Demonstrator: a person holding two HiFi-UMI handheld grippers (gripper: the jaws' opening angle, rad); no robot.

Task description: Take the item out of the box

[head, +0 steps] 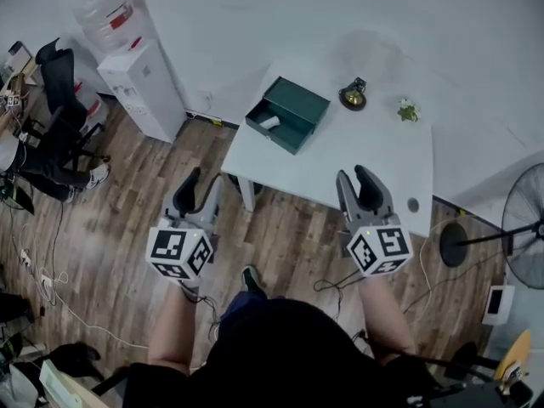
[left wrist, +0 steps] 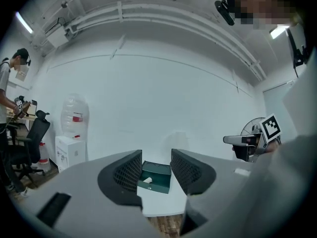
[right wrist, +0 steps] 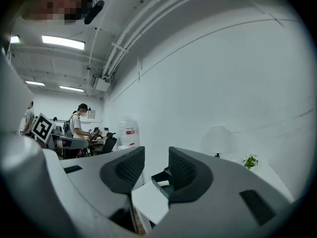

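Note:
A dark green box [head: 287, 113] lies open on the far left part of the white table [head: 374, 168], and a small white item [head: 270, 122] rests inside it. My left gripper [head: 200, 189] hovers over the wooden floor, short of the table's near edge, open and empty. My right gripper [head: 355, 179] hangs over the table's near edge, open with nothing between its jaws. In the left gripper view the box [left wrist: 157, 176] and its white item [left wrist: 147, 180] show far off between the jaws of the gripper [left wrist: 155, 170]. The right gripper view frames the box [right wrist: 162, 178] between the jaws of that gripper [right wrist: 156, 170].
A dark lamp with a brass base [head: 353, 96] and a small plant [head: 409, 110] stand at the table's back. A water dispenser [head: 140, 83] is by the wall at left, beside an office chair [head: 59, 92]. A floor fan [head: 523, 228] is at right. Cables trail on the floor.

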